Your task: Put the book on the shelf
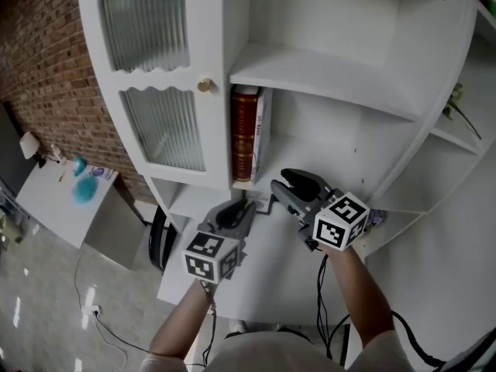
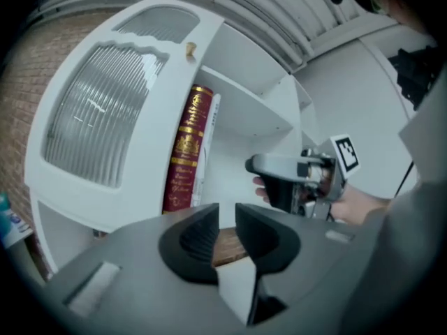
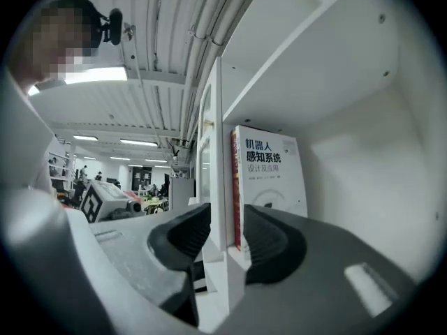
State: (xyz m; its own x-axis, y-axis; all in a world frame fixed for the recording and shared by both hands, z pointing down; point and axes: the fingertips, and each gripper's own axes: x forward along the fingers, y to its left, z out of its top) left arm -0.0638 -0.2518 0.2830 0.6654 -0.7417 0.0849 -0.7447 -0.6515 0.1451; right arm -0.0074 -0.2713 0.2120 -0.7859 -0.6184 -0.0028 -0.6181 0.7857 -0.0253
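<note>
Black jaws of the right gripper point(image 1: 279, 181) are held narrowly apart on nothing, levelled at the white book point(image 1: 262, 130). It is stood upright on the shelf point(image 1: 349, 180) and leant against a red book point(image 1: 244, 134), presumably to prevent toppling. The left gripper point(image 1: 242, 208), likewise slightly parted, is held lower, out of the way.

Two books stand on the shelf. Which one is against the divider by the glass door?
The dark red book with gold lettering; the white book stands on its far side, away from the divider.
</note>
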